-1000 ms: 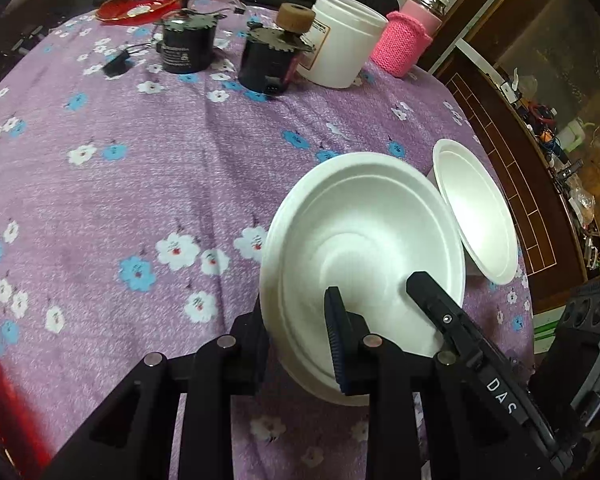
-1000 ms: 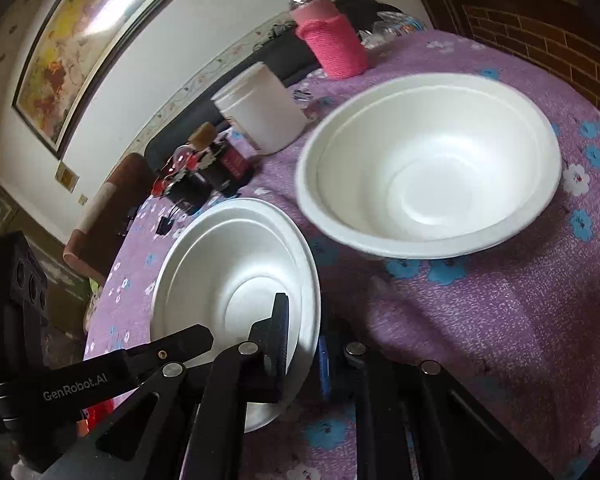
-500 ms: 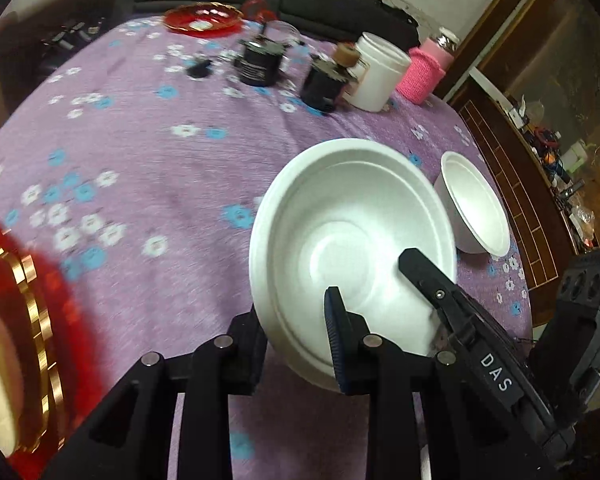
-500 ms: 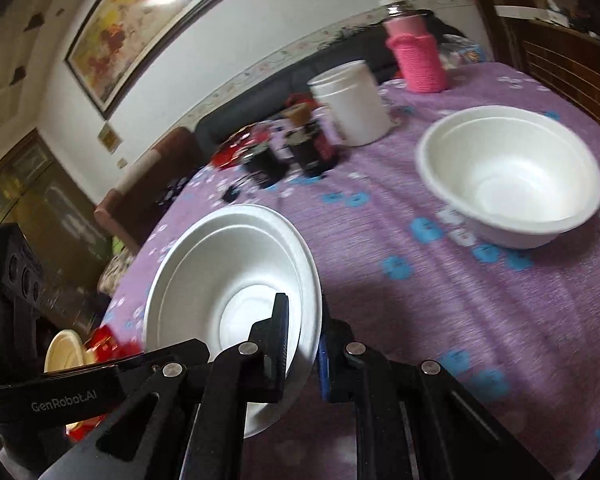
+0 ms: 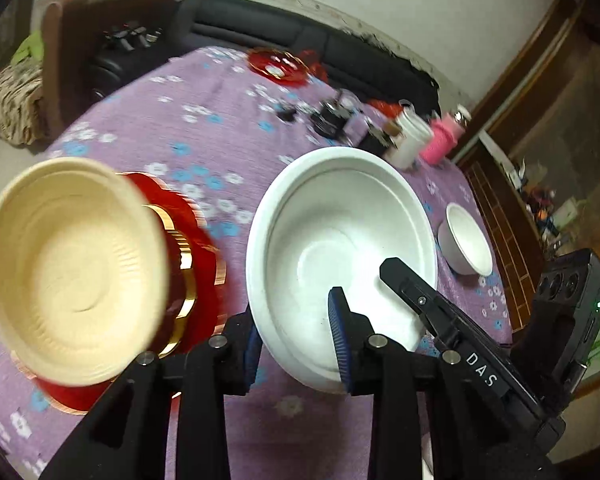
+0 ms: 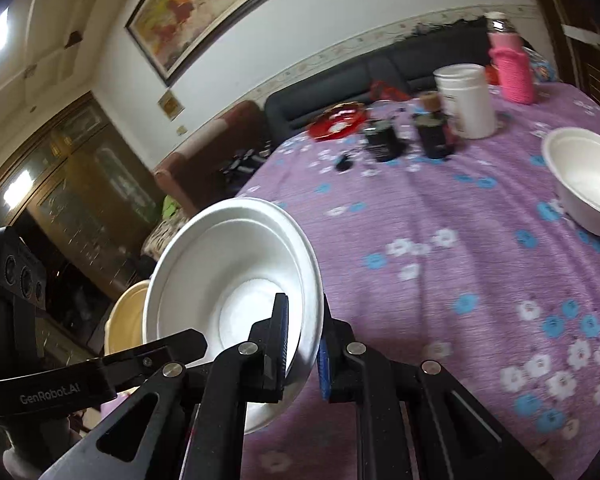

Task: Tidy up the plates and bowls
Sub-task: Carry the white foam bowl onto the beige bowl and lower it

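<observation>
One round table (image 5: 228, 136) under purple floral cloth. One black sofa (image 6: 380, 68) behind it, one framed painting (image 6: 220, 4) on the wall. Three foam bowls: one big white bowl (image 5: 340, 240) held above the cloth, both grippers clamped on its rim, left gripper (image 5: 296, 340) at one side, right gripper (image 6: 304, 340) at the other; one cream bowl (image 5: 72, 268) on one red gold-edged plate (image 5: 196, 248); one small white bowl (image 6: 584, 176) resting alone near the table edge. One white tub (image 6: 466, 100), one pink-sleeved bottle (image 6: 512, 68), two dark jars (image 6: 384, 140), one far red dish (image 6: 338, 120).
</observation>
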{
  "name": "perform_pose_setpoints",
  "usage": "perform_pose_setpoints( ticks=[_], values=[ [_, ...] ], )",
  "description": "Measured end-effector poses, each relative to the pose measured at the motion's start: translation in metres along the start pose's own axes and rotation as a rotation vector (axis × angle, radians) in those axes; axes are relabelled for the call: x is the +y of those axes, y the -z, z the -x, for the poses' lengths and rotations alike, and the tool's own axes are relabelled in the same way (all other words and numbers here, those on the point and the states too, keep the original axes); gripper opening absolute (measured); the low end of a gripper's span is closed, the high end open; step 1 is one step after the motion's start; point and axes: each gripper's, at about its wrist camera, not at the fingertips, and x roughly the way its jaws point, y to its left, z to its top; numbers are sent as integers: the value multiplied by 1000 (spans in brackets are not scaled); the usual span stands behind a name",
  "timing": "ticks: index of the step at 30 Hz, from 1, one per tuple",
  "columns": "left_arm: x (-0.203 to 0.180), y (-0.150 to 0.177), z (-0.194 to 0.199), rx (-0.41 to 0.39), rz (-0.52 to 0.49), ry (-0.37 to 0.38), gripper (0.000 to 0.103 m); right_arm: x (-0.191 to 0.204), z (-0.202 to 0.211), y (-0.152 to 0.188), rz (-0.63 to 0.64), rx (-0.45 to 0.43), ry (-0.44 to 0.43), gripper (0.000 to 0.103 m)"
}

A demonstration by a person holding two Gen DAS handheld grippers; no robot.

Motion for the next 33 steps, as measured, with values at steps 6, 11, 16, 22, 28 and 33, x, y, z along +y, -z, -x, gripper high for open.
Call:
perform_pose_setpoints(
  ticks=[6, 11, 16, 22, 28, 33],
  values=[
    [35, 11, 38, -65, 71, -16, 29, 54, -8, 8, 90, 25, -40, 14],
    [58, 22, 67, -133, 92, -68, 29, 90, -19, 19, 143, 50, -60, 14],
    [74, 26, 90, -200, 95, -112, 33, 120, -28, 30, 182, 71, -75, 16],
    [92, 28, 103, -226, 107, -124, 33, 142, -34, 38, 211, 82, -81, 16],
    [97, 16, 101, -239, 71, -194, 33, 158, -40, 28, 241, 91, -71, 17],
    [105, 11, 89, -219, 48, -247, 33, 167, -49, 22, 262, 104, -40, 17]
  ],
)
